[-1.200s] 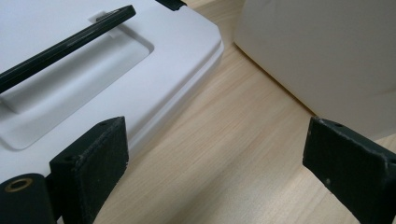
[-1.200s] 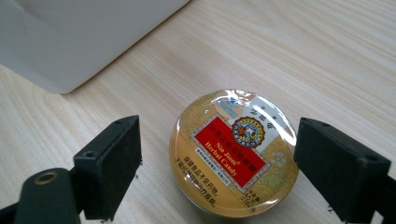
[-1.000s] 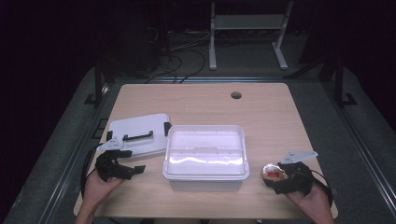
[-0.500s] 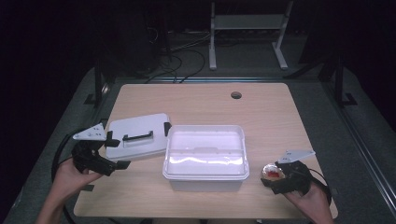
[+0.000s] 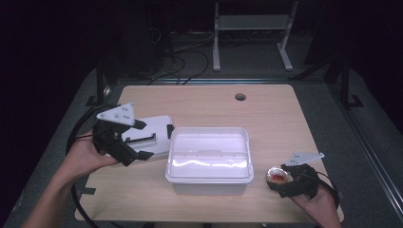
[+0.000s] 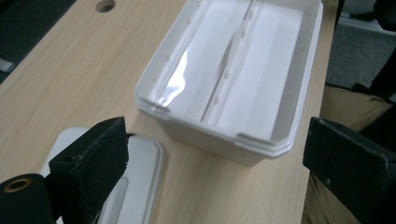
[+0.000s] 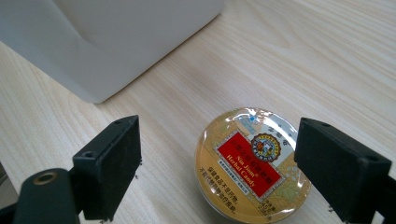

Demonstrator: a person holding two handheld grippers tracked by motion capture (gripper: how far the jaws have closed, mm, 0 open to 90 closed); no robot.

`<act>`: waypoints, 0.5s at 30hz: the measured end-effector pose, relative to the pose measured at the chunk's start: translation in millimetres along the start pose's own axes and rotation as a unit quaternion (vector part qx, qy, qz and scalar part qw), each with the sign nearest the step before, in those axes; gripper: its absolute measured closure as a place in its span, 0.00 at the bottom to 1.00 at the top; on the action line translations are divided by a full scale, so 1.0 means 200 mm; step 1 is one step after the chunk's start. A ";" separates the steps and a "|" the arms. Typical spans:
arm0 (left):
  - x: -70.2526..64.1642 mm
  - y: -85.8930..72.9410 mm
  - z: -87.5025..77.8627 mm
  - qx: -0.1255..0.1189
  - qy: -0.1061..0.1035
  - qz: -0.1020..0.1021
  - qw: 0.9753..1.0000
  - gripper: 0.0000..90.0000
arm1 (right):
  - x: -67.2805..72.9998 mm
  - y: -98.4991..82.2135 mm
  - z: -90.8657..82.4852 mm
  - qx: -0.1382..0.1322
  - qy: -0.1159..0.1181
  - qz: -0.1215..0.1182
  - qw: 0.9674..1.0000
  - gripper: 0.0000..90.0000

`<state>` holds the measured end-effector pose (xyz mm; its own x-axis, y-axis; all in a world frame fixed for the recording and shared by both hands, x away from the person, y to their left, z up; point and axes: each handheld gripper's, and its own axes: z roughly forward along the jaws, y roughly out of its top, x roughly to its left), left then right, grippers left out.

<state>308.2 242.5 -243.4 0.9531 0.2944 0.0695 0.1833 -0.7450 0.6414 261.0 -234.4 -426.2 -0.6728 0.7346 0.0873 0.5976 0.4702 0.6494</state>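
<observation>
Candy tin (image 7: 254, 163), round and gold with a red label, lies flat on the wooden table (image 5: 209, 102) near the front right corner. We hold our right gripper (image 7: 217, 172) low around it, with the two black jaws spread wide. One jaw sits on each side of the tin. The far jaw looks very close to the tin's edge, and we cannot tell if it touches. The other jaw is well apart from it. Just beside the tin stands the white box (image 5: 209, 159), open on top and bare inside. A strip of bare wood lies between the tin and the box wall. The back half of the table has lots of open room. Our left gripper (image 5: 126, 142) is lifted over the left edge of the table, above the white lid (image 5: 152, 133), which lies flat just left of the box. Its jaws are spread wide too and pinch nothing. In the right gripper view we can read the words "Herbal Candy" on the tin. From the high view the tin (image 5: 278, 175) is just a small red and pale spot. In the left gripper view we look down into the box (image 6: 233, 70) and see a thin ridge running along the middle of its floor.
</observation>
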 end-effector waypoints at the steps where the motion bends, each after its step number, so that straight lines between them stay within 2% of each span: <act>1: 0.00 0.00 0.00 0.000 0.000 0.000 1.000 0.07 | 0.00 0.00 0.00 0.000 0.001 0.000 1.000 0.16; 2: -0.01 0.05 0.04 0.005 -0.007 0.012 1.000 0.07 | 0.00 0.00 0.00 0.000 0.002 0.000 1.000 0.16; 3: -0.01 0.05 0.04 0.005 -0.007 0.012 1.000 0.07 | 0.00 0.00 0.00 -0.001 0.002 0.000 1.000 0.16; 5: -0.02 0.10 0.09 0.011 -0.023 0.022 0.999 0.07 | 0.00 0.00 0.00 -0.003 0.003 -0.001 1.000 0.16; 9: -0.03 0.15 0.13 0.019 -0.029 0.034 0.999 0.07 | 0.00 0.00 0.00 -0.002 0.006 0.000 1.000 0.16; 13: -0.04 0.22 0.21 0.035 -0.041 0.054 0.997 0.07 | 0.00 0.00 0.00 0.002 0.006 -0.004 1.000 0.16; 15: -0.04 0.24 0.22 0.037 -0.044 0.056 0.997 0.07 | 0.00 0.00 0.00 0.003 0.006 -0.005 1.000 0.16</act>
<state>320.3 178.3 -248.1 0.9854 0.1557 0.0686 0.0887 -0.8139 0.5742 261.2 -233.2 -426.2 -0.6840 0.7238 0.0905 0.5935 0.4801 0.6460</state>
